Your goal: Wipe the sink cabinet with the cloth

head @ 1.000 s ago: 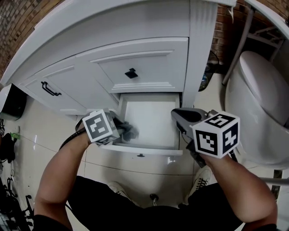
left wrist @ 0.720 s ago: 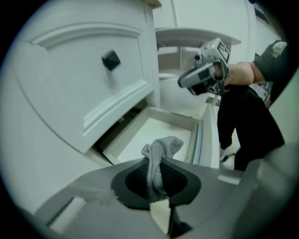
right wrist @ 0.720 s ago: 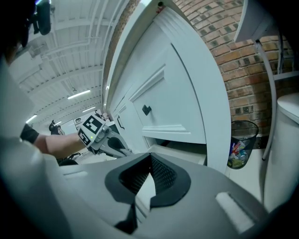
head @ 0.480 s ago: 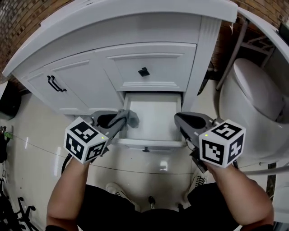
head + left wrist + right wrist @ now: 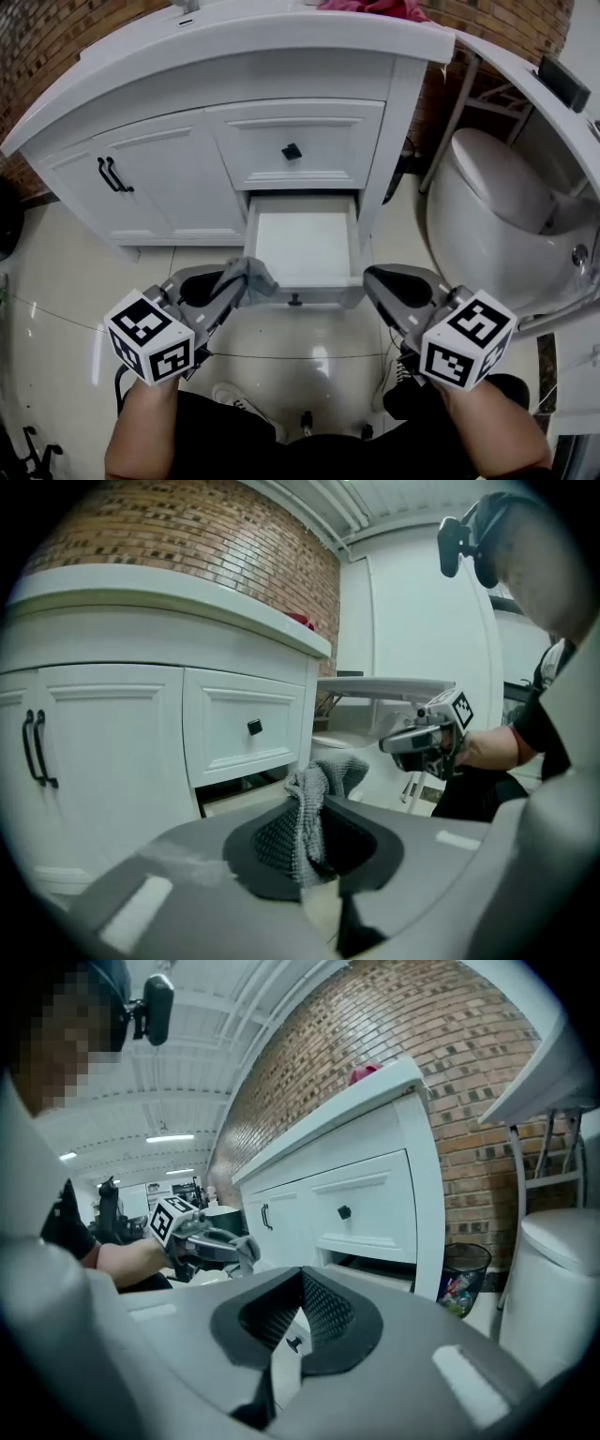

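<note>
The white sink cabinet [image 5: 187, 178] fills the top of the head view, its bottom drawer [image 5: 305, 246] pulled open and bare inside. My left gripper [image 5: 236, 289] hovers just left of the drawer's front corner, shut on a grey cloth [image 5: 248, 275]. In the left gripper view the cloth [image 5: 333, 772] bunches up out of the jaws of the left gripper [image 5: 319, 808]. My right gripper [image 5: 373, 279] is off the drawer's right front corner, shut with nothing in it. The right gripper view shows the right gripper [image 5: 300, 1283] with pads together, and the left gripper [image 5: 211, 1246] beyond.
A white toilet [image 5: 497, 206] stands close on the right. A small mesh bin [image 5: 464, 1288] sits between cabinet and toilet. Cupboard doors with black handles [image 5: 108, 173] are on the left, a drawer knob [image 5: 292, 151] above. The floor [image 5: 66, 291] is glossy tile.
Both grippers have drawn back from the cabinet. The left one, still holding the cloth, has moved from inside the drawer to just outside its front left corner.
</note>
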`<state>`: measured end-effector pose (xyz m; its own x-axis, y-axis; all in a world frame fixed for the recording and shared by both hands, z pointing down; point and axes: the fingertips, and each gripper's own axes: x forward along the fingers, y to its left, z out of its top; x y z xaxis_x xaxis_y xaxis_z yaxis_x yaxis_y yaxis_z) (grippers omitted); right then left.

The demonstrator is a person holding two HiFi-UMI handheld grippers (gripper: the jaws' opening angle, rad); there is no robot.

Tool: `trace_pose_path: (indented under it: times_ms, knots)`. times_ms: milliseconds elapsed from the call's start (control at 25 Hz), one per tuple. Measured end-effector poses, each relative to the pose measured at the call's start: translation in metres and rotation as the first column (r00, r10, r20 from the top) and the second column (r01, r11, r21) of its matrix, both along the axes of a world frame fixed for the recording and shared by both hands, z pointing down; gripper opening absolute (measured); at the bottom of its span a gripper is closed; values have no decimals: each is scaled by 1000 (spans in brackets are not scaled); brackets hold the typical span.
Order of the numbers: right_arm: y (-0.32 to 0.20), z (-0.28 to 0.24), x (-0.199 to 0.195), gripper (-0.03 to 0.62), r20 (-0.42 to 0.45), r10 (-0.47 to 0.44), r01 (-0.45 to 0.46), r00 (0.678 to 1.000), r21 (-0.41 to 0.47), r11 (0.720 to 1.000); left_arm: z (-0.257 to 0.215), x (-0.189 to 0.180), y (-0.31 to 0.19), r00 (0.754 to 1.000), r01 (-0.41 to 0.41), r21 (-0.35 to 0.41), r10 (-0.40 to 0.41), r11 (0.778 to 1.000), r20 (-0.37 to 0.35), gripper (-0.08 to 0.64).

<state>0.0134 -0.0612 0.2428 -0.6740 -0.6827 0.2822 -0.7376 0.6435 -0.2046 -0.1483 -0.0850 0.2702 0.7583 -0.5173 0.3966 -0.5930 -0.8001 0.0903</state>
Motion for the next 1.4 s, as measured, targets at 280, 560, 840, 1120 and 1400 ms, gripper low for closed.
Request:
trace_pose_path:
  times_ms: [280, 560, 840, 1120, 1400]
  knots:
    - [33, 25, -9, 6, -51, -20, 18, 998, -44, 999, 2, 21, 53, 984, -140, -38, 134, 989, -118, 40]
    - [81, 32, -18, 6, -75, 39, -41, 996, -21, 999, 4, 7, 76, 987, -134, -27, 131, 991, -91, 40]
    - [93, 29, -15, 6, -28, 72, -73, 997, -15, 997, 9, -3, 98, 990, -115, -17, 114, 993, -82, 40]
    - [100, 43, -21, 6, -33, 60, -61, 998, -54, 997, 7, -12, 92, 993, -104, -19, 103, 994, -61, 40]
    - [99, 54, -23, 6, -17, 26, -28, 1000, -105, 994, 17, -11, 104, 992, -124, -58, 122, 991, -45, 40]
